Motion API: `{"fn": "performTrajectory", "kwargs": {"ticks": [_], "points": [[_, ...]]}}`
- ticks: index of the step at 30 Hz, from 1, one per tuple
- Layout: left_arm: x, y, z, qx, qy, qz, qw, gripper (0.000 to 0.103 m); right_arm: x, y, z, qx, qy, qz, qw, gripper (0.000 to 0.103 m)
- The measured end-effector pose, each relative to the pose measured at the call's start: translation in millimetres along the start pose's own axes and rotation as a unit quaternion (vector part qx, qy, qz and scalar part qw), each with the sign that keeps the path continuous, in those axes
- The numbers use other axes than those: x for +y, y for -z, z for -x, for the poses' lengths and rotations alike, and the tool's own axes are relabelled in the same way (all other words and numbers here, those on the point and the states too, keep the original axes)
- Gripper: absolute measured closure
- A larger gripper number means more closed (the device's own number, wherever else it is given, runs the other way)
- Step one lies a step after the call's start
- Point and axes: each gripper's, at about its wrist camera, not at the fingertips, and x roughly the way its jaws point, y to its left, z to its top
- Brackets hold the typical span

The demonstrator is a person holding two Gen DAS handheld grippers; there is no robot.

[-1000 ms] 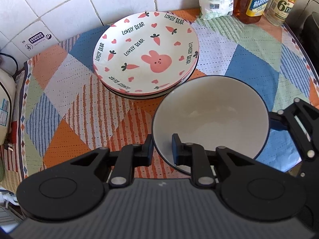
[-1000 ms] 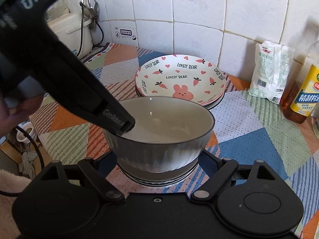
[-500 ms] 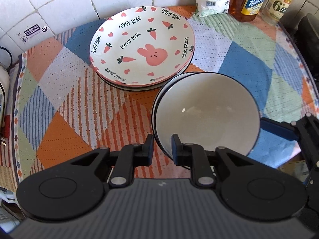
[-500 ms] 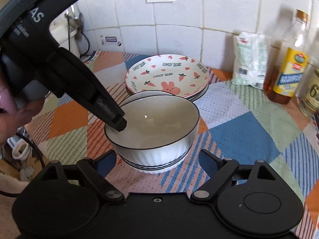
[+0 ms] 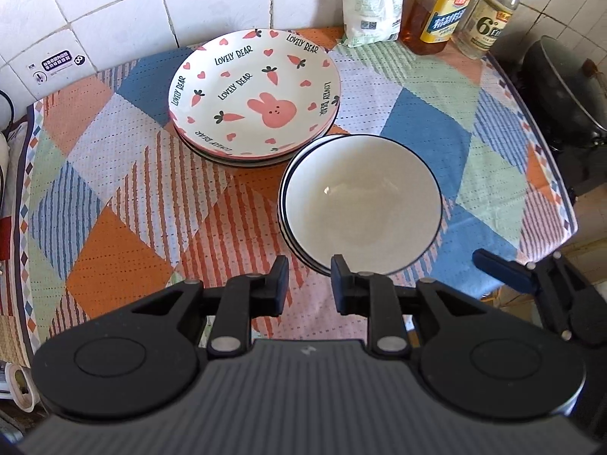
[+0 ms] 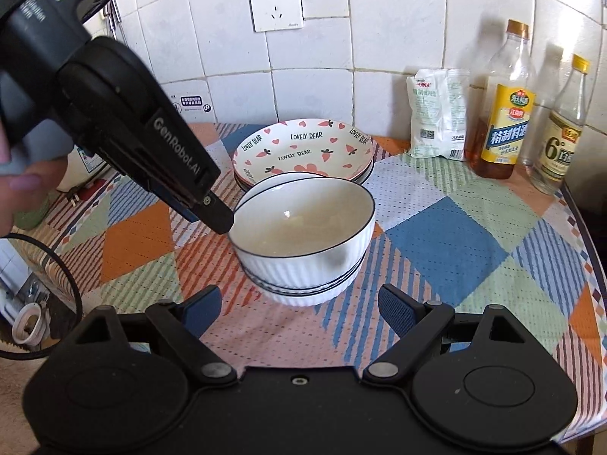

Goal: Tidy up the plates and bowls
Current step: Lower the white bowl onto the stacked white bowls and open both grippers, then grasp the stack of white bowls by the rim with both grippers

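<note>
White ribbed ceramic bowls with thin dark rims (image 6: 303, 242) sit nested in a short stack on the desk, whose patchwork cloth of orange, blue and green (image 5: 114, 204) shows all around them. Just behind the stack, almost touching it, lies a pile of white plates printed with pink rabbits, carrots and hearts (image 5: 254, 94) (the top one reads "LOVELY BEAR"). The left gripper (image 5: 306, 284) hangs just off the near-left rim of the top bowl; its jaws have just been opening and now stand a small way apart with nothing between them. The right gripper (image 6: 299, 307) sits in front of the stack, jaws spread wide and empty. Against the tiled wall stand a white packet (image 6: 440, 113) and two bottles (image 6: 504, 113).
</note>
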Motion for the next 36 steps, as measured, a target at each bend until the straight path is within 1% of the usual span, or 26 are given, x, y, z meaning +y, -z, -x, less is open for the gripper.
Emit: {"fn": "performTrajectory", "kwargs": {"ticks": [6,10,13,15,18,20,22,26,27,29,32,34,36], "points": [[10.4,14.1,17.8,-0.019,0.016,0.009,0.9996,0.078,13.2,10.8,10.3,-0.010,0.009,-0.031,0.999,0.011],[20.8,26.0,23.0,-0.040,0.032,0.013,0.9986,0.074,21.9,19.5,10.4,-0.015,0.018,-0.016,1.000,0.011],[33.0,34.0,21.9,-0.060,0.052,0.027,0.9964,0.072,21.9,30.5,4.6,-0.023,0.022,-0.015,0.999,0.011],[43.7,38.2,18.6,-0.067,0.060,0.050,0.9947,0.072,19.6,38.4,-3.0,-0.027,0.022,-0.019,0.999,0.011],[60.3,41.8,10.7,-0.066,0.084,0.085,0.9906,0.072,18.2,47.4,-14.9,-0.040,0.022,-0.017,0.999,0.010],[68.8,42.4,5.3,-0.067,0.091,0.103,0.9882,0.071,15.3,51.1,-26.8,-0.042,0.020,-0.020,0.999,0.010],[74.7,41.5,0.5,-0.076,0.096,0.110,0.9864,0.069,12.8,53.5,-40.4,-0.043,0.023,-0.026,0.998,0.010],[83.2,35.2,-11.5,-0.102,0.125,0.120,0.9796,0.061,8.5,56.2,-70.2,-0.055,0.023,-0.039,0.997,0.010],[83.9,33.0,-16.3,-0.106,0.130,0.121,0.9784,0.061,7.1,56.2,-77.9,-0.056,0.022,-0.042,0.997,0.010],[82.6,27.5,-29.1,-0.104,0.136,0.121,0.9777,0.060,5.0,55.0,-92.6,-0.060,0.021,-0.047,0.997,0.010],[78.5,17.2,-51.9,-0.080,0.144,0.115,0.9796,0.059,5.9,51.4,-105.4,-0.087,0.030,-0.023,0.995,0.010],[76.2,12.3,-65.3,-0.077,0.137,0.114,0.9810,0.059,3.4,48.0,-111.6,-0.095,0.026,-0.016,0.995,0.010],[75.7,7.7,-78.4,-0.073,0.142,0.113,0.9807,0.059,-0.5,44.9,-115.8,-0.100,0.018,-0.021,0.995,0.008]]}}
